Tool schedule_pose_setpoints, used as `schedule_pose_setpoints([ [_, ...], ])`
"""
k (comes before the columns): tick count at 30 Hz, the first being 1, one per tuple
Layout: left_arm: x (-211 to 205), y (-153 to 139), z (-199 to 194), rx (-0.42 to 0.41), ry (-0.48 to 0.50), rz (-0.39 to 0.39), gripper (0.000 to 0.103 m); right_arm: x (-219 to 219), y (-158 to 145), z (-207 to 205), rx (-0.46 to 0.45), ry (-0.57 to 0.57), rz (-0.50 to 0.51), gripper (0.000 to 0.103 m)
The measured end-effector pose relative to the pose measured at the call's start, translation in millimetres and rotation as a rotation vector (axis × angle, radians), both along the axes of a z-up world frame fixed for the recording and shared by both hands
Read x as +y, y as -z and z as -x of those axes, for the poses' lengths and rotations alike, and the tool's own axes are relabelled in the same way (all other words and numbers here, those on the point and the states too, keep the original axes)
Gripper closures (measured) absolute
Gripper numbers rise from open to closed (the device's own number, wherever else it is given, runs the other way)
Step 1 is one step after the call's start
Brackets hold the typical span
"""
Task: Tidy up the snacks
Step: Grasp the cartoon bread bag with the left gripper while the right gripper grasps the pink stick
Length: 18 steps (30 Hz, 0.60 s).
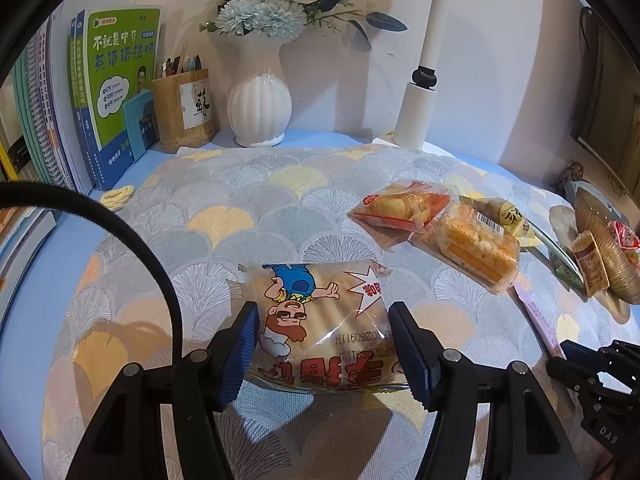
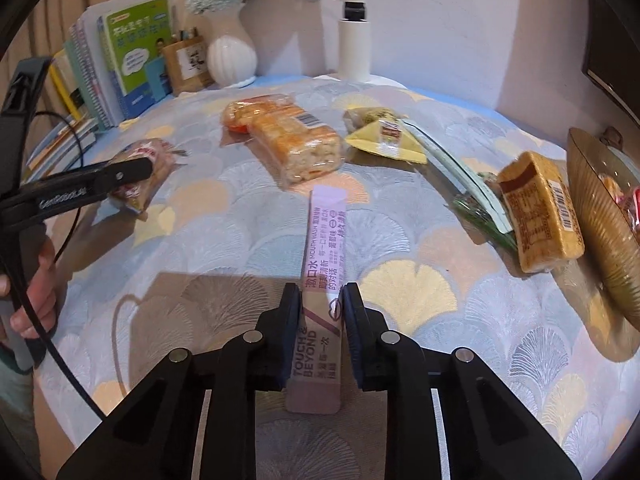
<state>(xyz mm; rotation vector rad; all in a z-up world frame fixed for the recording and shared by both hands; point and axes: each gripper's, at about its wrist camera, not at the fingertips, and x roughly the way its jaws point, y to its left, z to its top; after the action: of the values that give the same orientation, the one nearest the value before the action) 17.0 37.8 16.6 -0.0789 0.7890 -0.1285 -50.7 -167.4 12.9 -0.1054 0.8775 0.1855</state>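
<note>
This looks like a home study corner, a desk pushed against a plain pale wall. A cloth (image 1: pixel 248 216) printed with fan-shaped leaves in grey, yellow and orange covers the desk. Along the back stand schoolbooks (image 1: pixel 116 92), some spiral-bound, beside a wooden pen holder (image 1: pixel 182 110) full of pens. A white ribbed vase (image 1: pixel 260 104) holds artificial blue and cream flowers (image 1: pixel 256 12). The white stem of a desk lamp (image 1: pixel 420 92) rises to the right. Wrapped snacks (image 2: pixel 296 144) lie scattered on the cloth.
</note>
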Motion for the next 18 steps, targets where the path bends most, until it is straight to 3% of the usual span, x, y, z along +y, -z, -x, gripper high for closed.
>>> schedule_pose_setpoints([
  [18, 1.0, -0.2, 1.9, 0.0, -0.003, 0.01, 0.039, 4.2, -2.3, 5.1, -0.013, -0.055, -0.038, 0.084],
])
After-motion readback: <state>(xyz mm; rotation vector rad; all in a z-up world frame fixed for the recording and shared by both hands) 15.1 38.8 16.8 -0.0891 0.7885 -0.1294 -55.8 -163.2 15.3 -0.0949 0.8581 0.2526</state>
